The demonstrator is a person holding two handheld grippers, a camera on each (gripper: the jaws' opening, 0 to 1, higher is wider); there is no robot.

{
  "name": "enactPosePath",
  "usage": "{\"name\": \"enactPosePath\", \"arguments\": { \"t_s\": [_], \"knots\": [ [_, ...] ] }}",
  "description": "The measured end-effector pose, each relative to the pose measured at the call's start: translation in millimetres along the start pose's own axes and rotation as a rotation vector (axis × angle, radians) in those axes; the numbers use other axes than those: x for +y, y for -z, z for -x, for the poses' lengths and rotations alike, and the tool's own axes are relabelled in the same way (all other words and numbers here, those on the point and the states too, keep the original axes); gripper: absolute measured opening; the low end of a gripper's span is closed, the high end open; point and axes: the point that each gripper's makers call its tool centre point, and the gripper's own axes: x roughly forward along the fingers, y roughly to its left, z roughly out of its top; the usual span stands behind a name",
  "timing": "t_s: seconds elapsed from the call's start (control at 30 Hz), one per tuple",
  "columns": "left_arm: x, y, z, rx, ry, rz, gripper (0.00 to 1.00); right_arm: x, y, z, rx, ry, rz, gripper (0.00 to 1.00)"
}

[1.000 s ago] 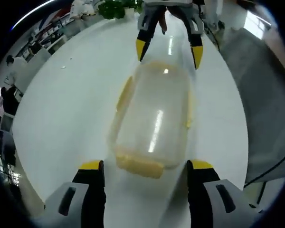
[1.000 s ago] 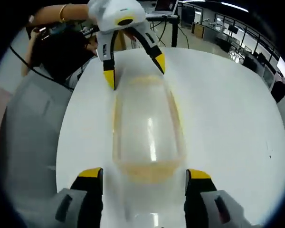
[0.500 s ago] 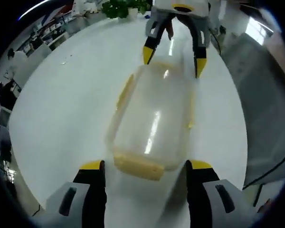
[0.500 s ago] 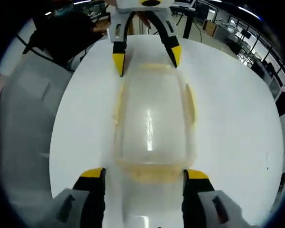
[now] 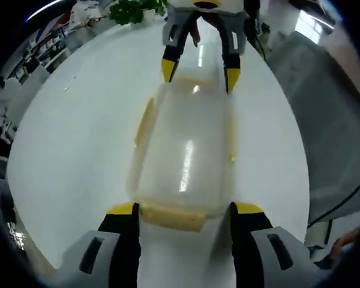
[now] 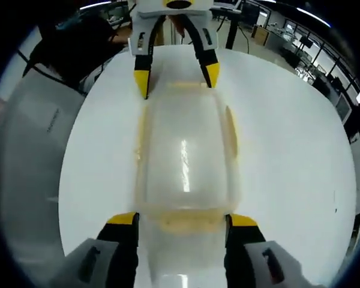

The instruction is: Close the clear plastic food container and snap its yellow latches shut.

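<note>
Left gripper view, read left to right: a yellow side latch (image 5: 142, 123) stands out from the left long wall of the clear, rounded oblong plastic food container (image 5: 186, 159), which lies on the round white table (image 5: 78, 132) with its long axis running straight away from the left gripper (image 5: 182, 210). Those jaws are spread wide and straddle the near end, where the yellow end latch (image 5: 170, 217) sits between the tips. At the far end the right gripper (image 5: 199, 65) likewise stands spread across the container's width. A thin yellow latch (image 5: 232, 135) lines the right wall.

Right gripper view gives the mirror case: the container (image 6: 183, 159) runs from the right gripper (image 6: 183, 221), open over the near yellow latch (image 6: 183, 223), to the left gripper (image 6: 176, 75), open over the far end. Each tool is nearest its own end latch; judged so, the ends come first. The lid appears seated. Nothing obstructs; a potted plant (image 5: 132, 10) and office desks (image 6: 291, 36) stand well apart
</note>
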Motion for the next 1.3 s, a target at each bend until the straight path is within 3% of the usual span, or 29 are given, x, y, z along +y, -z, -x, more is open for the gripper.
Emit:
{"name": "enactPosePath", "arguments": {
  "t_s": [0.1,0.23,0.33,0.4,0.6,0.73,0.93,1.07,1.3],
  "knots": [
    [0.5,1.3,0,0.012,0.005,-0.013,0.58,-3,0.6,0,0.013,-0.004,0.012,0.53],
    [0.6,2.2,1,0.055,0.014,-0.039,0.53,-8,2.8,2,0.047,0.001,0.013,0.38],
    [0.7,5.8,2,0.079,0.032,-0.081,0.48,-8,3.0,1,0.060,-0.006,0.027,0.38],
    [3.2,8.0,4,0.093,0.031,-0.097,0.38,-7,4.2,2,0.079,-0.014,0.061,0.38],
    [1.2,7.7,3,0.090,0.036,-0.095,0.38,-7,5.3,1,0.085,-0.009,0.045,0.38],
    [2.3,6.4,3,0.083,0.037,-0.082,0.38,-6,5.8,1,0.045,-0.010,0.036,0.38],
    [3.2,6.2,3,0.109,0.029,-0.074,0.37,-5,3.6,1,0.043,-0.005,0.041,0.37],
    [2.0,5.2,2,0.130,0.026,-0.070,0.37,-3,4.4,3,0.003,-0.007,0.038,0.36],
    [-2.5,-4.5,3,0.127,0.040,-0.067,0.37,-1,9.7,10,0.004,-0.011,0.055,0.36]
  ]
}}
